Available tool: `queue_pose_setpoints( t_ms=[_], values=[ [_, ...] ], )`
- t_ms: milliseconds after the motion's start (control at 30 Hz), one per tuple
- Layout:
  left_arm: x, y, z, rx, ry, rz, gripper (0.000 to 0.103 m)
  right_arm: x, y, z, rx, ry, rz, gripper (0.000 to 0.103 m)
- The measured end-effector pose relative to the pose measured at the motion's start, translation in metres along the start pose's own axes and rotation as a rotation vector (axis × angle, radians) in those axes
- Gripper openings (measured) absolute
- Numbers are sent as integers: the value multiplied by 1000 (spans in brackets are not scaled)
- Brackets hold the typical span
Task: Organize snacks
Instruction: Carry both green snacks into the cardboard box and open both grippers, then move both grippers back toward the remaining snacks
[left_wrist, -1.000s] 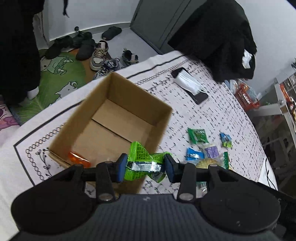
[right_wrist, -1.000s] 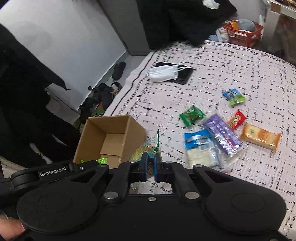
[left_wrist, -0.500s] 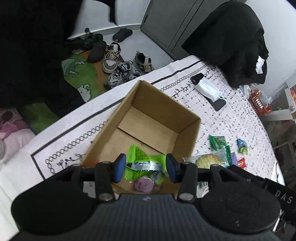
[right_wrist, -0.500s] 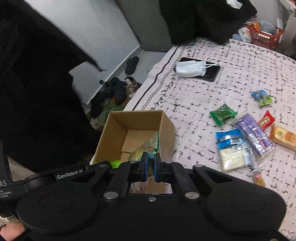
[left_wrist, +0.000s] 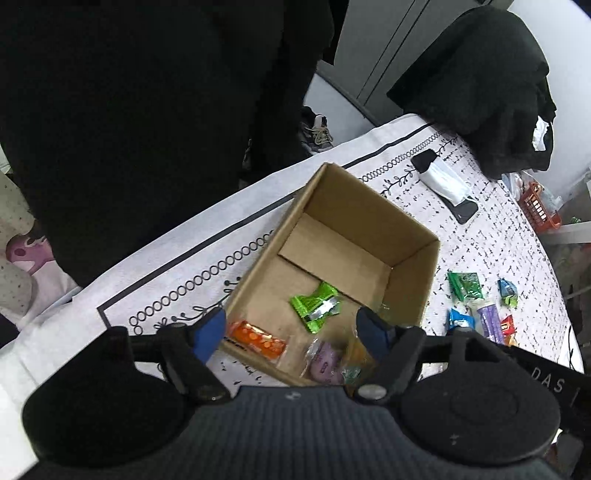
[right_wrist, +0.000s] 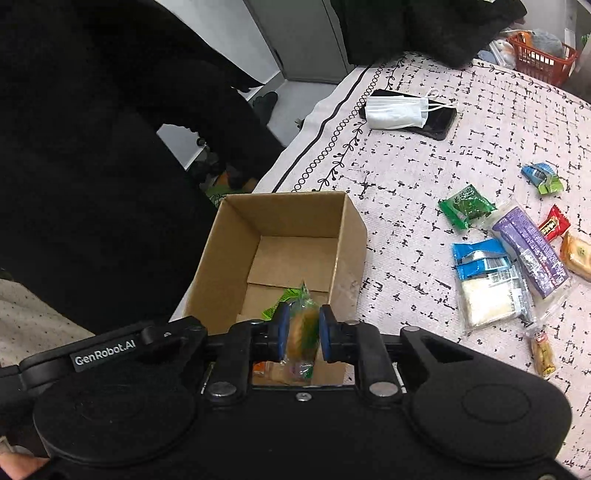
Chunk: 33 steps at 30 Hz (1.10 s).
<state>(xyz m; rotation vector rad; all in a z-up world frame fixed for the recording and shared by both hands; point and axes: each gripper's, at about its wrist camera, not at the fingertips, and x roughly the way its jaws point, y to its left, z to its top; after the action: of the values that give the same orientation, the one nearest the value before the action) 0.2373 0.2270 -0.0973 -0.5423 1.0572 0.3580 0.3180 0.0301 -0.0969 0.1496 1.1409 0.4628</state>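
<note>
The left gripper (left_wrist: 291, 328) hangs over the cardboard box (left_wrist: 417, 273), its jaws spread wide after just opening, with nothing between them. The lime-green snack packet (left_wrist: 316, 306) lies loose on the box floor, beside an orange packet (left_wrist: 256, 338) and a purple one (left_wrist: 325, 363). The right gripper (right_wrist: 301, 334) sits above the near edge of the box; its jaws have just parted slightly, and a clear-wrapped round snack (right_wrist: 301, 328) stands between the pads. Whether the pads grip it cannot be told: the snack is blurred. The remaining snacks (right_wrist: 491, 284) lie on the patterned tablecloth (right_wrist: 424, 177), well apart from the box.
</note>
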Motion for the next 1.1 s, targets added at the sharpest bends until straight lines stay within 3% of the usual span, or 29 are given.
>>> queue_pose_setpoints(
  t_ms=[100, 533, 600, 767, 1100],
  values=[
    [1, -1, -2, -1, 6, 13, 79, -2, -5, -2, 7, 4, -6, 21],
    [0, -22, -16, 44, -16, 21, 103, -22, -44, -15, 7, -31, -78, 58],
    [-1, -27, -19, 50, -20, 15, 103, -25, -51, -17, 11, -33, -87, 61],
    [0, -43, -26, 66, -20, -2, 103, -33, -68, -22, 13, -55, -129, 82],
    [8, -78, -46, 113, -5, -6, 103, -43, -109, -33, 24, -60, -183, 95]
  ],
)
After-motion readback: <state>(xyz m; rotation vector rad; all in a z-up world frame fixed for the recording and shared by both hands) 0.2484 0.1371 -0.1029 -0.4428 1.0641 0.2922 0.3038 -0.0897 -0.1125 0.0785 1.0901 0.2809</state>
